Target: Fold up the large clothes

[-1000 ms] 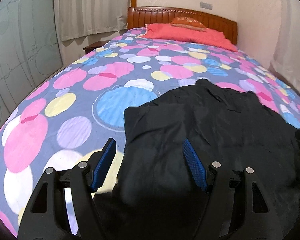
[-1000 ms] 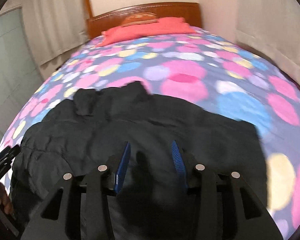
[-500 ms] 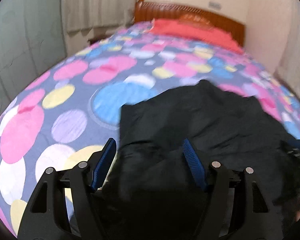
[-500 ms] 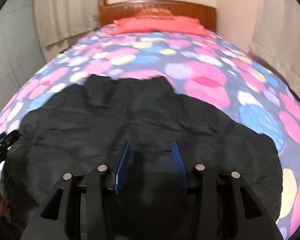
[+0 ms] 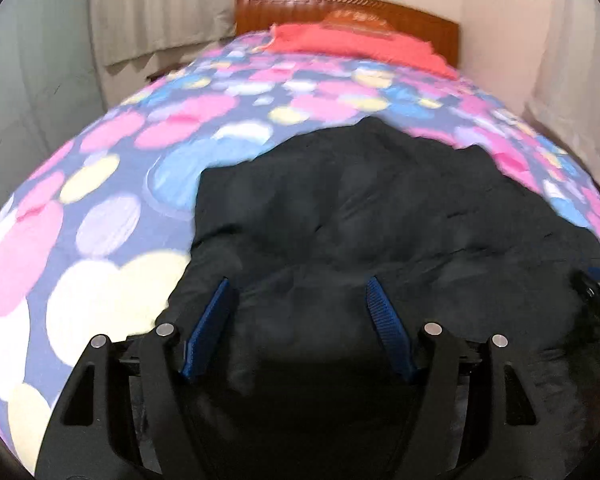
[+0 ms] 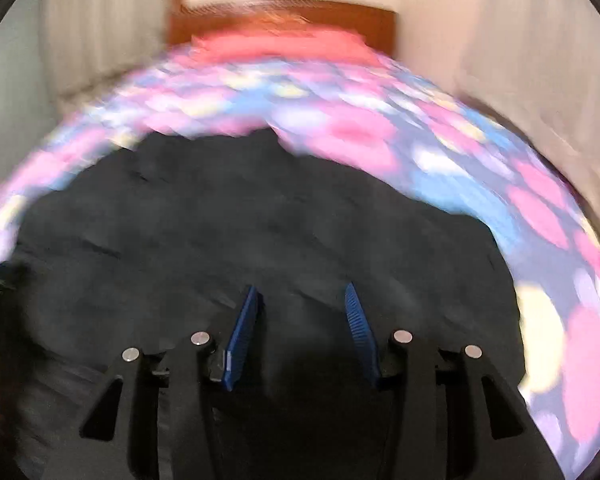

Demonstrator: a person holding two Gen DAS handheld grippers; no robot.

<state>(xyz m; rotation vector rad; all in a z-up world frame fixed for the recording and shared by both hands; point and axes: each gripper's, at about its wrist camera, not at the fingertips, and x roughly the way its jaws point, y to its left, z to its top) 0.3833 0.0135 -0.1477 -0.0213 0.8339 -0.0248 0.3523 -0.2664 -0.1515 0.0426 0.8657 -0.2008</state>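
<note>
A large black garment (image 5: 360,216) lies spread on the bed's dotted quilt (image 5: 112,184). It also fills the middle of the right wrist view (image 6: 260,232). My left gripper (image 5: 298,292) is open, its blue pads over the garment's near left part, nothing between them. My right gripper (image 6: 302,294) is open above the garment's near middle, also empty. The right gripper's tip shows at the right edge of the left wrist view (image 5: 596,300). The right wrist view is blurred by motion.
The quilt (image 6: 480,168) covers the whole bed. A red pillow (image 5: 352,46) lies against the wooden headboard (image 5: 340,4) at the far end. Curtains (image 5: 160,8) hang at the far left. A wall (image 5: 560,40) runs close along the bed's right side.
Both grippers have stayed open and moved over the garment's near part. Both views have swung, the right one leftward to face the headboard. The garment lies as it did.
</note>
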